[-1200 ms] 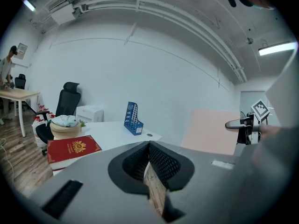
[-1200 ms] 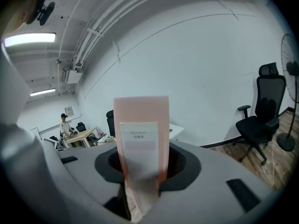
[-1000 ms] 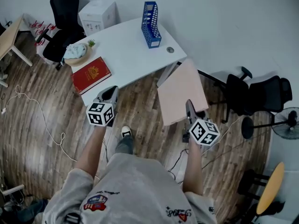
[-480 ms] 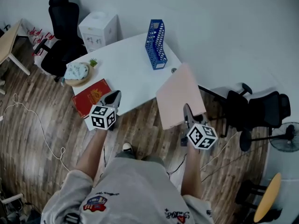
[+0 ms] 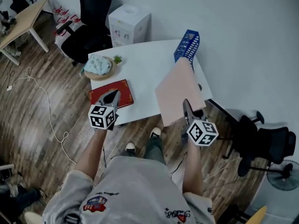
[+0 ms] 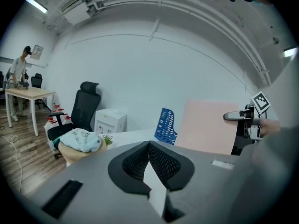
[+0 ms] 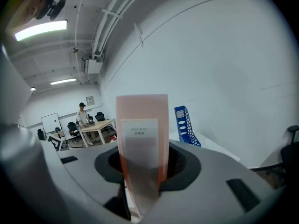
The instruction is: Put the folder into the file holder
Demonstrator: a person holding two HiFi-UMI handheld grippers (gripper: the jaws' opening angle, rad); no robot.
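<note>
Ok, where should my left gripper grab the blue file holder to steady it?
Probably the top edge of a side wall, from above: the file holder stands upright, open-topped, and its thin perforated walls would fit between the jaws.

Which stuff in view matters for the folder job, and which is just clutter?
Job: pink folder, blue file holder, right gripper gripping the folder.
Clutter: red book, basket of cloth, small plant, white box, black office chair.
</note>
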